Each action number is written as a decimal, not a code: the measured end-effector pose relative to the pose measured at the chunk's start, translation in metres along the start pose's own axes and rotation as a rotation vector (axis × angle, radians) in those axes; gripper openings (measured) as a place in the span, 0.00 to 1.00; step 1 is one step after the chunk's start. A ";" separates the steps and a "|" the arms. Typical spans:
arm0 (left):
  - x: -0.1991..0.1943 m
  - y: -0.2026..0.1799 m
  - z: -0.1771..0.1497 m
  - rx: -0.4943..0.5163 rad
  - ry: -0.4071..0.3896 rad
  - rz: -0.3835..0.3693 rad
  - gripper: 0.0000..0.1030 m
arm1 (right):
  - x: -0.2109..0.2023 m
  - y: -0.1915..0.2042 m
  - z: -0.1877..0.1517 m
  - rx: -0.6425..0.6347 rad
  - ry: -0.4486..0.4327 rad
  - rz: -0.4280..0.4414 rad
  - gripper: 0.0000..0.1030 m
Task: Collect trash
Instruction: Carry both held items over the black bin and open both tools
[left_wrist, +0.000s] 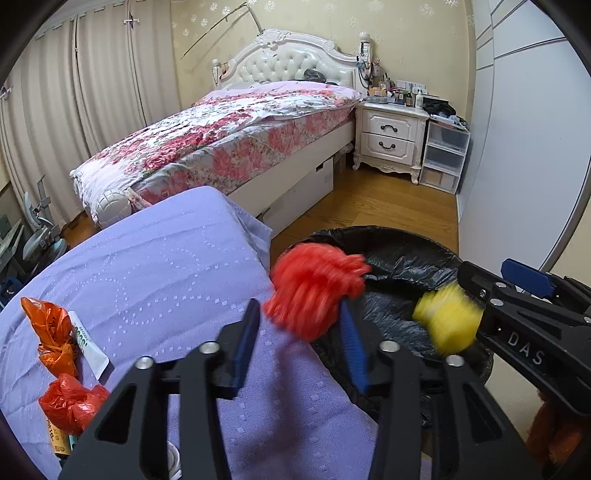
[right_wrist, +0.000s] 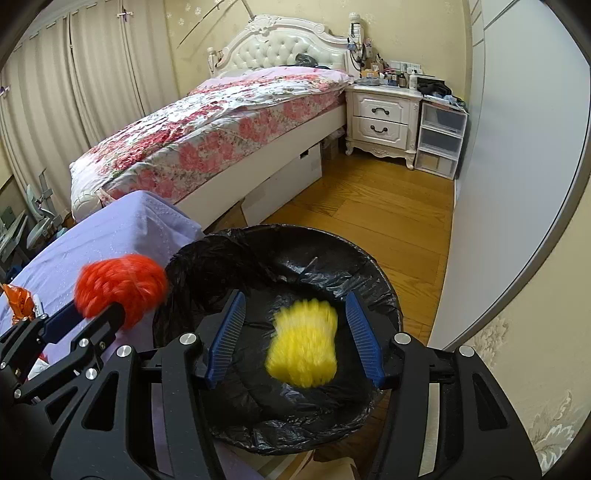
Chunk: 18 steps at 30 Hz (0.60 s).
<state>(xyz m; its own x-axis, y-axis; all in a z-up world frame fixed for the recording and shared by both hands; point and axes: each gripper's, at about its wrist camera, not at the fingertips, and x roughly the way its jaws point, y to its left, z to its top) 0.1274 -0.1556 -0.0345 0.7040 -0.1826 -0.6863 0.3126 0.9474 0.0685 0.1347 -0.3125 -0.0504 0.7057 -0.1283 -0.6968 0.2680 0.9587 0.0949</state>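
Observation:
A bin lined with a black bag (right_wrist: 280, 266) stands beside a table covered in purple cloth (left_wrist: 155, 266). My right gripper (right_wrist: 295, 336) is open over the bin, and a blurred yellow foam net (right_wrist: 303, 343) is between its fingers, apart from both, over the bag. It also shows in the left wrist view (left_wrist: 447, 321). My left gripper (left_wrist: 301, 343) is open at the table's edge by the bin rim (left_wrist: 388, 236). A blurred red foam net (left_wrist: 314, 288) is at its fingertips, touching the right finger; it also shows in the right wrist view (right_wrist: 122, 288).
On the cloth at left lie two crumpled orange plastic bags (left_wrist: 51, 332) (left_wrist: 70, 402) and a white tube (left_wrist: 88, 343). A bed with a floral cover (left_wrist: 221, 136), a white nightstand (left_wrist: 391, 136), plastic drawers (left_wrist: 443, 155) and wood floor (right_wrist: 369, 214) lie beyond.

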 end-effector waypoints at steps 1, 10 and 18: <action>0.000 0.000 0.000 -0.004 -0.001 -0.001 0.53 | 0.000 0.000 0.000 0.001 0.000 -0.008 0.54; -0.011 0.012 -0.001 -0.049 -0.026 0.013 0.70 | -0.011 -0.006 0.001 0.013 -0.025 -0.032 0.55; -0.040 0.033 -0.008 -0.089 -0.054 0.057 0.71 | -0.027 0.008 -0.002 -0.011 -0.039 0.007 0.56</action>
<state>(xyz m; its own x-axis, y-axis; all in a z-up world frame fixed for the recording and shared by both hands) 0.1047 -0.1146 -0.0102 0.7531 -0.1399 -0.6428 0.2154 0.9757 0.0401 0.1166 -0.3006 -0.0319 0.7326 -0.1313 -0.6679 0.2562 0.9623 0.0918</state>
